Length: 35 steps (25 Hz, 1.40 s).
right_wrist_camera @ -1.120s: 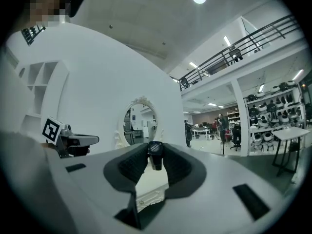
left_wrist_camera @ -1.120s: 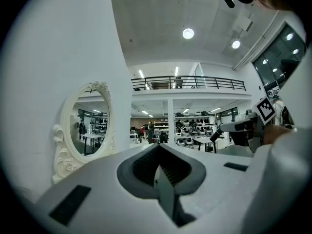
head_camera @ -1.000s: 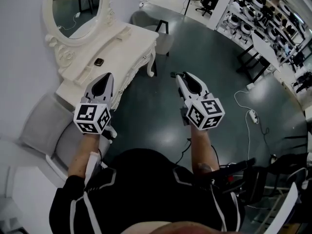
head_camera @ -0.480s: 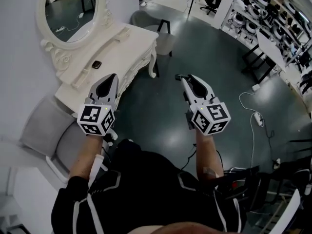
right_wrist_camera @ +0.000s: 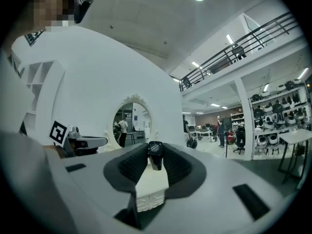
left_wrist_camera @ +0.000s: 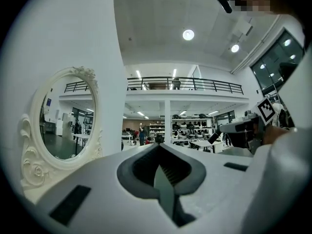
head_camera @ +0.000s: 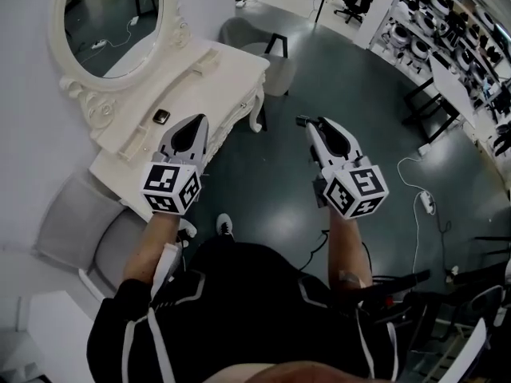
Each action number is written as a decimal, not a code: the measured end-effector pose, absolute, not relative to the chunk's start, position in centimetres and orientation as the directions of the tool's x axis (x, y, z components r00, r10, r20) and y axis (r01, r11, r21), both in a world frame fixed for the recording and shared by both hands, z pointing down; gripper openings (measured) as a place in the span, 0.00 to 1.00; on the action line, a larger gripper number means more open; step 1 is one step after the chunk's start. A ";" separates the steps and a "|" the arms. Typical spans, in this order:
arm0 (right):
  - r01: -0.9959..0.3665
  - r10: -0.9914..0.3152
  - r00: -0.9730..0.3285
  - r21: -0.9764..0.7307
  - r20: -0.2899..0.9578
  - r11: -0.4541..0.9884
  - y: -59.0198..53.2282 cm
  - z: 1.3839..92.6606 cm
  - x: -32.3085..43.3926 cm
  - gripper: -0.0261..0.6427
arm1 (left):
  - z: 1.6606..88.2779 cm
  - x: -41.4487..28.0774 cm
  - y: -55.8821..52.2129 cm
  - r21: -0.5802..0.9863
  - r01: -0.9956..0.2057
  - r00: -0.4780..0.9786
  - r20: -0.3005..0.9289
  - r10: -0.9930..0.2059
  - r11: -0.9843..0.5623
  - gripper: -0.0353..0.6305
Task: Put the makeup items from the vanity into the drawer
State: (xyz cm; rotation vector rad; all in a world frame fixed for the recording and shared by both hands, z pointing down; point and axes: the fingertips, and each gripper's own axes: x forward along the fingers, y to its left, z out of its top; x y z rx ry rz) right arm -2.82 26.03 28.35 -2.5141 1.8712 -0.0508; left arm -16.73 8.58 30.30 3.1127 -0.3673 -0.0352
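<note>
Two grippers in the head view: left gripper (head_camera: 200,121) at 9 o'clock of centre, over the front edge of the vanity (head_camera: 223,66); right gripper (head_camera: 313,124) at 3 o'clock, over the floor (head_camera: 271,190) and well apart from the vanity.
- Hazard: drop of the small black makeup item (head_camera: 302,121), pinched only at the right jaw tips. Probable cause: little pad contact and open floor below during any swing toward the vanity.
- Hazard: no open drawer visible. Expect a collision with the front edge or a stalled placement unless the drawer is opened first.
- Long axis of the held item judged crosswise to the jaws, free end toward 9 o'clock.
- Second item, a dark square compact (head_camera: 161,116), flat on the vanity top at 10 o'clock of the left gripper. Avoid nudging toward the edge.

Left gripper view:
- Jaws together at the tips, nothing between them. Spread before any pull on a drawer front; otherwise no purchase.
- Mirror (left_wrist_camera: 63,118) at 9 o'clock.

Right gripper view:
- Jaws clamped on the makeup item at the very tips.
- Round end face toward the camera at 12 o'clock, body dropping toward 6 o'clock.
- Likely to pivot or roll in the grip under a jolt.
- White vanity edge visible below, through the jaw cavity.
</note>
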 end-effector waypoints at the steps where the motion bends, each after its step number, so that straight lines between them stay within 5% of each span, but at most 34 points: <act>1: -0.959 -0.959 0.283 -0.025 0.017 -0.284 24.9 28.1 -2.4 0.19 | 30.2 -16.3 7.6 0.006 -0.232 0.972 -0.021 -0.232 -0.973 0.06; 21: -0.977 -0.973 0.213 0.014 0.084 -0.213 4.1 28.0 3.4 0.19 | 31.8 -11.8 -10.2 0.049 -0.301 0.953 -0.011 -0.302 -0.952 0.06; 35: -0.999 -0.997 0.050 -0.009 0.061 -0.051 -5.6 29.0 9.7 0.19 | 33.1 -7.6 -15.7 0.026 -0.421 0.907 0.029 -0.421 -0.907 0.06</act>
